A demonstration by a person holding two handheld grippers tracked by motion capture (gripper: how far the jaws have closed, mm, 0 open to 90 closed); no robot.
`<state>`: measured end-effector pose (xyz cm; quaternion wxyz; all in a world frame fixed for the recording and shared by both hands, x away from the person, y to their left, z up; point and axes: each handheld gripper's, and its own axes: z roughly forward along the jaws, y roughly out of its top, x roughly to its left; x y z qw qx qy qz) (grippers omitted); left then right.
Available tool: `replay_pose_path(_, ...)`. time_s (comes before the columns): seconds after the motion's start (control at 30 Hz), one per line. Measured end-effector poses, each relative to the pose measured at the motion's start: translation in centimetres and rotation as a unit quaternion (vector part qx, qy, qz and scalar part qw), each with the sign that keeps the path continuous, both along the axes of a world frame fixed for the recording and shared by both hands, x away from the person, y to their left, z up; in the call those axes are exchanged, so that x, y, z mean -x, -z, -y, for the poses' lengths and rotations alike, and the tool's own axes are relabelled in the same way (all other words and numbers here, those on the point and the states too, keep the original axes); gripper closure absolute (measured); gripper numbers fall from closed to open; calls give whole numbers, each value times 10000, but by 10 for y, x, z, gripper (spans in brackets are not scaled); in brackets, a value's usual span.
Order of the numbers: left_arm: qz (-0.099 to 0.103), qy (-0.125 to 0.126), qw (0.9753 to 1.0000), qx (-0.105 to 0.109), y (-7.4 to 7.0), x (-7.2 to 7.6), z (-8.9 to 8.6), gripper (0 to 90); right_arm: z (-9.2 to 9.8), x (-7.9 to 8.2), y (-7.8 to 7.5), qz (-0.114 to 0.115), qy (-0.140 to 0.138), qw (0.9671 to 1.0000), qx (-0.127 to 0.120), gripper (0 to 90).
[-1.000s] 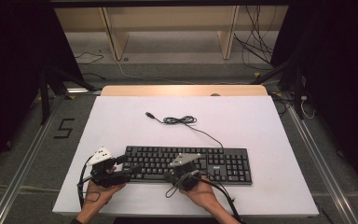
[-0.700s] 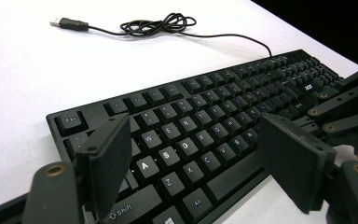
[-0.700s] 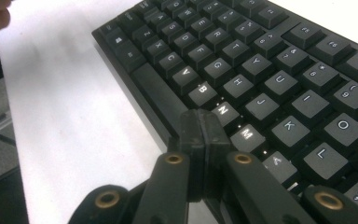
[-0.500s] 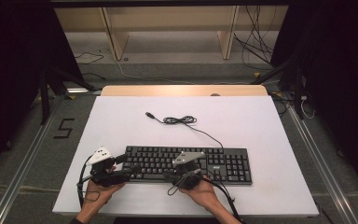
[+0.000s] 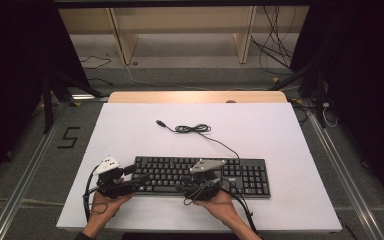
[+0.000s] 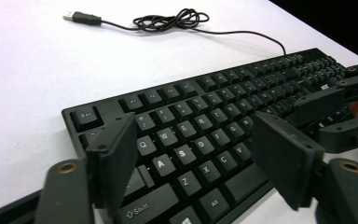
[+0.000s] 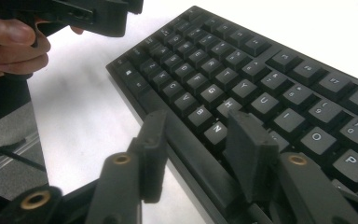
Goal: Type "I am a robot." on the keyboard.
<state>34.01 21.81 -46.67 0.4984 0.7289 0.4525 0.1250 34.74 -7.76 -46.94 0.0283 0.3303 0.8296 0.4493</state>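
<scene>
Two grippers, left (image 5: 136,176) and right (image 5: 186,186), hover with jaws apart over the keyboard (image 5: 240,176); next they should probably close on its front edge.

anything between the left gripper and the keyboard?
Nothing visible. The left gripper is open, its fingers spread over the left end of the keyboard, above the A/S keys. The right gripper sits apart, near the middle of the front edge.
</scene>
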Motion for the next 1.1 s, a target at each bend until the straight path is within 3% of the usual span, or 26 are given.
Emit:
replay_pose_path(0.3,-223,-151,9995,-157,6,-8,-1,482,7,0,-4,48,110,9999,-75,494)
replay_pose_path(0.57,-388,-110,9986,-347,10,-13,1,634,10,0,-6,92,196,9997,-104,448)
replay_pose_path(0.9,-486,5,9970,-609,15,-17,6,811,12,3,-8,170,127,9997,-121,398)
replay_pose_path(1.1,-487,-19,9967,-653,16,-18,8,864,15,5,-9,213,132,9996,-110,397)
